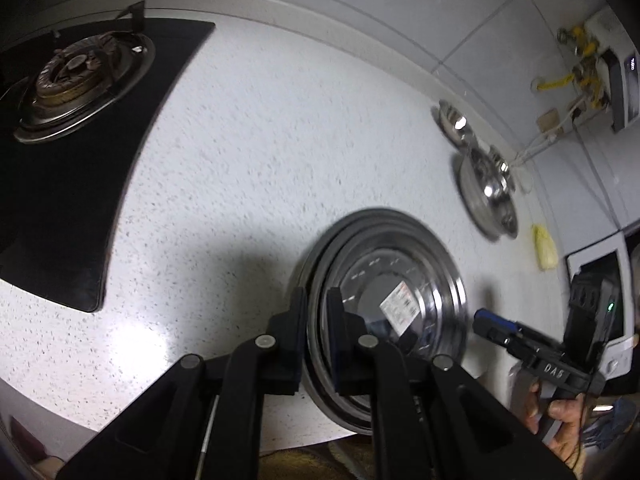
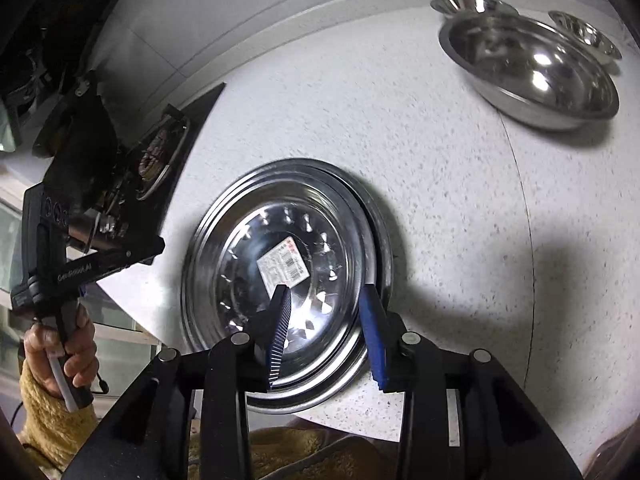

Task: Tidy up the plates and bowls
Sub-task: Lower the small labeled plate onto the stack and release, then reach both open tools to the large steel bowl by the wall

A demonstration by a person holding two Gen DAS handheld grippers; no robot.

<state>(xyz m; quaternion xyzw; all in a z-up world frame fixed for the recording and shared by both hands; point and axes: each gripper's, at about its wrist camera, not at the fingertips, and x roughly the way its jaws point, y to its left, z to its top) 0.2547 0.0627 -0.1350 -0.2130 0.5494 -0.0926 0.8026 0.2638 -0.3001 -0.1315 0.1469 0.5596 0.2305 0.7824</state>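
The left gripper (image 1: 316, 316) pinched the near rim of the stacked plates (image 1: 404, 280), jaws narrow. The right gripper (image 2: 326, 320) stood wide, straddling the opposite rim. Farther along the counter (image 1: 260, 140) sat three steel bowls (image 2: 532, 68).

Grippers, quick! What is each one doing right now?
Left gripper: fingers closed on the rim of the plate stack.
Right gripper: open, fingers either side of the stack's rim, gripping nothing.
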